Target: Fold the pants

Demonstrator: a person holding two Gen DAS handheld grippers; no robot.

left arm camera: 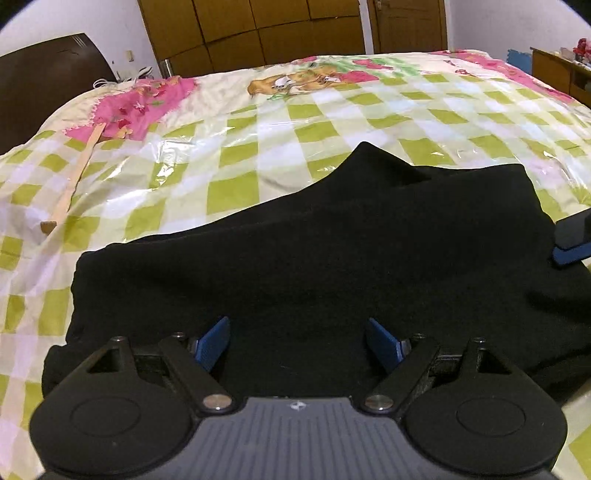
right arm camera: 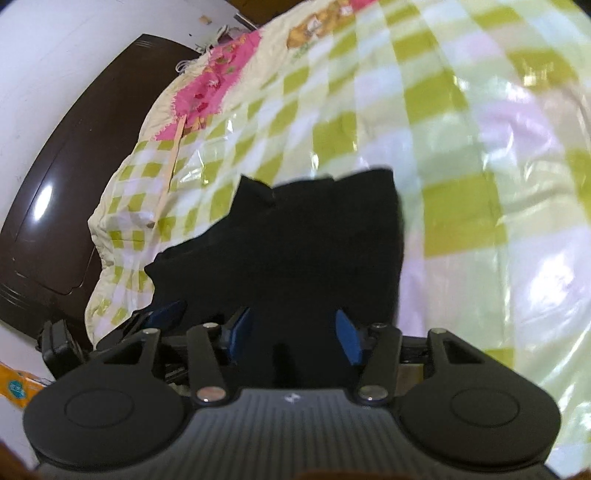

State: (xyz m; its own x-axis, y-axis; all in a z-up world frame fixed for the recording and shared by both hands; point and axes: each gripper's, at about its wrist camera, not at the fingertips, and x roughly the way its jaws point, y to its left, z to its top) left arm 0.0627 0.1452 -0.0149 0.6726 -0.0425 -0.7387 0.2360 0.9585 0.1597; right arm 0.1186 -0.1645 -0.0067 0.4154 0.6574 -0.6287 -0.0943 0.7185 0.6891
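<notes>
The black pants [left arm camera: 314, 251] lie folded in a compact bundle on the checked bed cover [left arm camera: 229, 147]. My left gripper [left arm camera: 297, 343] is open, its blue pads [left arm camera: 212, 343] spread over the near edge of the pants, holding nothing. The right gripper's finger [left arm camera: 572, 240] shows at the right edge of the left wrist view, beside the bundle. In the right wrist view the pants [right arm camera: 306, 251] lie ahead, and my right gripper [right arm camera: 293, 334] is open over their near edge. The left gripper's pad [right arm camera: 164, 314] shows at its lower left.
A long wooden stick [left arm camera: 74, 177] lies on the bed at the left. A dark headboard [left arm camera: 40, 85] stands at the far left, wooden wardrobes [left arm camera: 258, 29] behind the bed, and a wooden desk [left arm camera: 557, 70] at the far right. A pink printed patch [left arm camera: 147, 107] marks the cover.
</notes>
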